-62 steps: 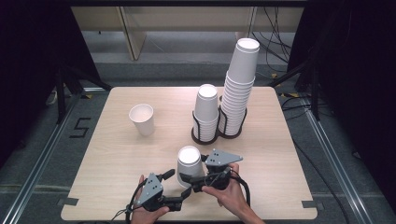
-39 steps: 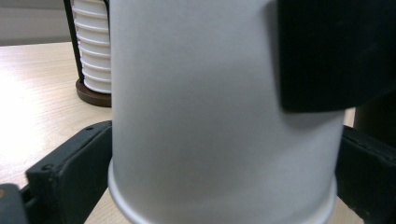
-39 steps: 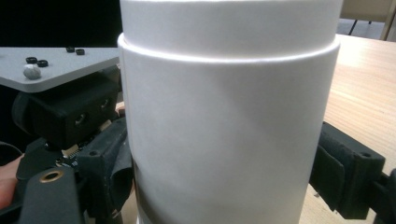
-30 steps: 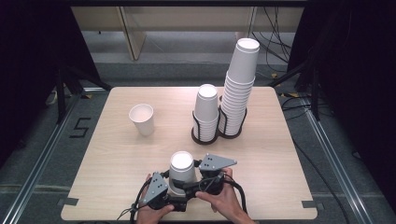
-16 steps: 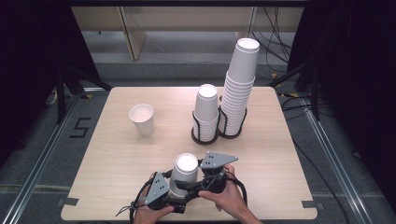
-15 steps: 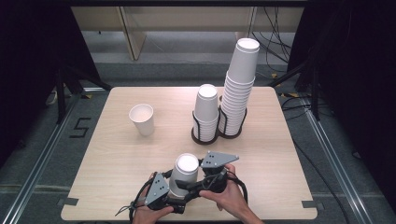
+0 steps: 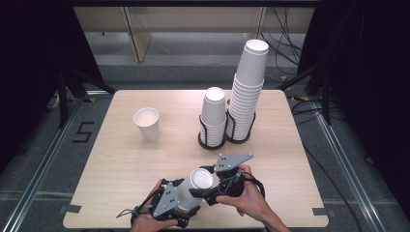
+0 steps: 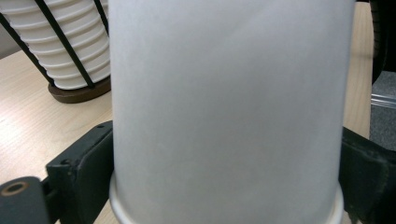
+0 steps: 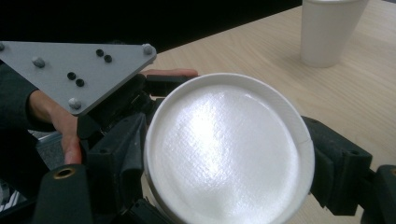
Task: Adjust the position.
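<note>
The cup (image 7: 196, 186) I held was white all over, with a tiny bumpy pattern on its round bottom. My left hand-held gripper (image 7: 180, 209) was black with a grey plate. My right hand-held gripper (image 7: 216, 188) was black with a grey plate too, and that plate had dark dots. The worktop (image 7: 111, 159) was light wood with thin stripes. The lone cup (image 7: 147, 123) was white. The two cup stacks (image 7: 249, 87) were white, in black wire racks (image 7: 212, 137) with brown bottoms.

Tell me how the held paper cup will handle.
The paper cup looks thin-walled, so it is probably light and easily dented by a hard squeeze. Its smooth, tapered side may slip in a loose grip. On its side it would likely roll.
</note>
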Tool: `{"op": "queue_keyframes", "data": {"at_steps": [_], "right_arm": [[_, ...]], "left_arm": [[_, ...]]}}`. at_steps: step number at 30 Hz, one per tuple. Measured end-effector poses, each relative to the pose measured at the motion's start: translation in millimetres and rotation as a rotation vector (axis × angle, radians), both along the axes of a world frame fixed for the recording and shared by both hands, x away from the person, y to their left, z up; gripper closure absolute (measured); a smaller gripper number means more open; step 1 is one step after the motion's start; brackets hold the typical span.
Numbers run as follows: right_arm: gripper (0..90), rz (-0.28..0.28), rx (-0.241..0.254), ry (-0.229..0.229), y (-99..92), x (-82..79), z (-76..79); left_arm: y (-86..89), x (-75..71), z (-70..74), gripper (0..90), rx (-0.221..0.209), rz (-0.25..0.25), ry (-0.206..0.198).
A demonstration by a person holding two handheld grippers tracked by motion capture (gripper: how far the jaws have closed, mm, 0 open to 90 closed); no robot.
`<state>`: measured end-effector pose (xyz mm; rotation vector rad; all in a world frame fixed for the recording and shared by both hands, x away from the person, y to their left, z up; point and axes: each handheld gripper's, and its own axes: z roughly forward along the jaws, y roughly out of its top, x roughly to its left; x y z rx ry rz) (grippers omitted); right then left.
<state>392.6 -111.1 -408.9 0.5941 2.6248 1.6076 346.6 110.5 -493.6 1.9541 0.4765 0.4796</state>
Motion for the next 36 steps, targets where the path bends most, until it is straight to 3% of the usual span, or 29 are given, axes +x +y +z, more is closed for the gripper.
{"op": "queue_keyframes", "data": {"at_steps": [3,6,8,9,13,14,15,18,19,20,21,23,24,25,28,29,30,32,33,36], "right_arm": [[23.8,-0.007,0.009,0.017,-0.8,1.1,1.2],[24.7,-0.028,0.063,0.02,-4.0,3.7,5.5],[24.9,-0.038,0.106,0.059,-6.3,3.5,8.7],[25.0,-0.048,0.118,0.055,-7.9,4.3,10.4],[25.0,-0.051,0.191,0.075,-15.1,8.4,13.5],[25.0,-0.057,0.201,0.1,-16.4,8.2,14.1],[25.0,-0.06,0.204,0.093,-17.4,8.8,14.2],[25.0,-0.058,0.227,0.113,-17.0,9.8,12.9],[25.0,-0.067,0.222,0.124,-16.5,9.7,12.1],[25.0,-0.059,0.226,0.114,-16.7,10.3,11.3],[25.0,-0.057,0.227,0.129,-16.3,10.6,10.3],[25.0,-0.057,0.232,0.145,-15.7,10.9,9.0],[25.0,-0.059,0.231,0.154,-15.6,10.8,8.0],[25.0,-0.065,0.232,0.182,-15.1,9.2,7.3],[24.9,-0.061,0.239,0.166,-15.1,11.7,5.5],[24.9,-0.065,0.239,0.183,-15.6,11.1,6.1],[24.8,-0.056,0.244,0.161,-15.8,13.1,5.2],[24.6,-0.059,0.238,0.167,-16.6,13.4,5.5],[24.5,-0.062,0.244,0.173,-16.5,13.5,5.3],[24.1,-0.056,0.248,0.181,-16.3,14.6,3.8]], "left_arm": [[1.3,0.9,-0.9,4.5,-0.053,-0.001,0.003],[2.5,1.0,0.0,3.3,-0.137,0.006,-0.012],[4.2,0.5,2.3,3.2,-0.175,0.007,-0.026],[4.9,-0.1,3.3,3.1,-0.194,0.008,-0.039],[7.6,-2.0,7.0,3.0,-0.237,0.02,-0.075],[6.6,-1.6,6.2,2.7,-0.26,0.02,-0.082],[6.2,-1.3,5.7,2.4,-0.271,0.022,-0.087],[6.5,-1.4,6.0,1.7,-0.258,0.042,-0.071],[5.0,-0.8,4.5,0.7,-0.275,0.041,-0.083],[4.9,-1.1,4.6,0.5,-0.27,0.039,-0.094],[5.8,-2.9,6.1,0.6,-0.249,0.048,-0.092],[5.6,-3.6,6.6,0.7,-0.251,0.041,-0.099],[4.3,-3.3,5.8,1.4,-0.267,0.033,-0.112],[5.9,-4.6,7.2,1.8,-0.241,0.034,-0.121],[6.1,-4.0,8.3,4.3,-0.246,0.023,-0.111],[6.6,-3.7,9.1,4.8,-0.241,0.022,-0.111],[6.5,-3.8,9.9,5.3,-0.234,0.021,-0.109],[6.4,-2.7,9.6,6.1,-0.25,0.013,-0.104],[8.0,-3.1,11.0,6.5,-0.226,0.017,-0.098],[9.2,-2.9,11.8,7.5,-0.218,0.011,-0.085]]}}
